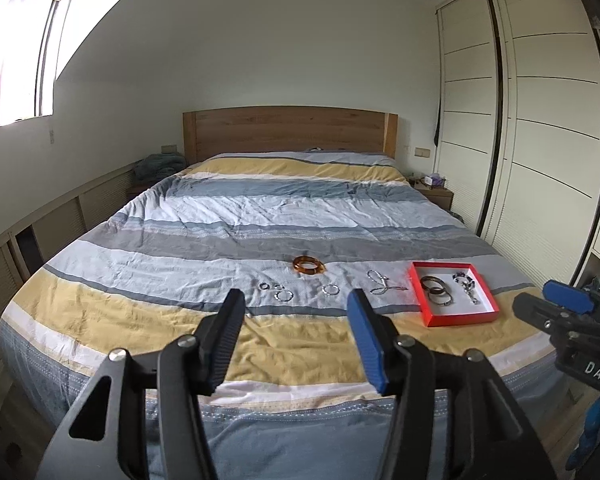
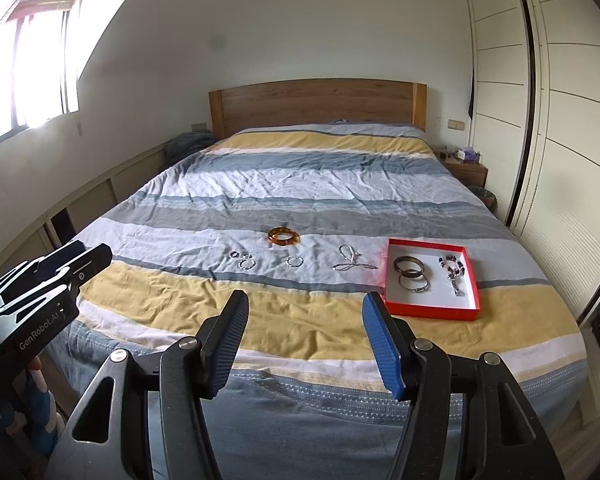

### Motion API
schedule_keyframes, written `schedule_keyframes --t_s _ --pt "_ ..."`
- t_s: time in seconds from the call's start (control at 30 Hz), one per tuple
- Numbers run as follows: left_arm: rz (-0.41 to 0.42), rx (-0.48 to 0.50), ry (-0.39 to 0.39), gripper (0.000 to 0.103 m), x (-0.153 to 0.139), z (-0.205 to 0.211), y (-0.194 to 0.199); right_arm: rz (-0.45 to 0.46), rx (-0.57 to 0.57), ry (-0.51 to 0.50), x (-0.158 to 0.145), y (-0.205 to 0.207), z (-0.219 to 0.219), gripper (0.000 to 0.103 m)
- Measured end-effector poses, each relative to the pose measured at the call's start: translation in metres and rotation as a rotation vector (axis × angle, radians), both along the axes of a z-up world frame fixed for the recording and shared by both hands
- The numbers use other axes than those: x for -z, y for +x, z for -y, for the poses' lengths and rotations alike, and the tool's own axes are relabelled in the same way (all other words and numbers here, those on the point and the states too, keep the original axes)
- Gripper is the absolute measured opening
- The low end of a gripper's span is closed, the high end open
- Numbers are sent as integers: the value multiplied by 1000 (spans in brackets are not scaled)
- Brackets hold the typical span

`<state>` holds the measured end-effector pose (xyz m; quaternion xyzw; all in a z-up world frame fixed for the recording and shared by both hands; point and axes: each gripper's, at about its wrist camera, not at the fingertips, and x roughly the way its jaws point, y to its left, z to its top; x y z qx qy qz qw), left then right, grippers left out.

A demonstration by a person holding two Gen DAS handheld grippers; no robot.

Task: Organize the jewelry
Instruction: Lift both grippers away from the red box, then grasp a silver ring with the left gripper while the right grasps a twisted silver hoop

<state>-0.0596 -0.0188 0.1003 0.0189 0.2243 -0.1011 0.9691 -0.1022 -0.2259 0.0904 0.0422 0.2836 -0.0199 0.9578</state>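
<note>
Both wrist cameras are hovering off the foot of the bed (image 1: 260, 208), looking down its length toward the headboard (image 2: 316, 106). The right one is sitting a bit nearer. Both are sharing the red box (image 1: 454, 312) and the wardrobe (image 2: 560, 120).

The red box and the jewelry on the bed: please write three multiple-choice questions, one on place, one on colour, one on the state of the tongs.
1. Where does the amber bangle lie?
A. in the red box
B. on the bedspread, left of the box
C. on the nightstand

2. What colour is the inside of the red box?
A. white
B. black
C. yellow

3. How are the right tongs?
A. shut on a ring
B. open, holding nothing
C. shut on the box rim

Answers: 1 B, the bangle rests on the bedspread, apart from the box. 2 A, the floor under the bracelets is white. 3 B, only bedspread shows between the tongs.
</note>
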Motion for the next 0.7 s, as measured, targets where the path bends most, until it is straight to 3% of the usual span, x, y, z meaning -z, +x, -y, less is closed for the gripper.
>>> schedule_keyframes --t_s 0.3,0.7 --pt "-98 -84 -23 52 34 -48 39 -37 20 18 17 27 9 59" --pt "-276 -154 -23 51 108 -74 130 -182 -4 66 80 105 29 59"
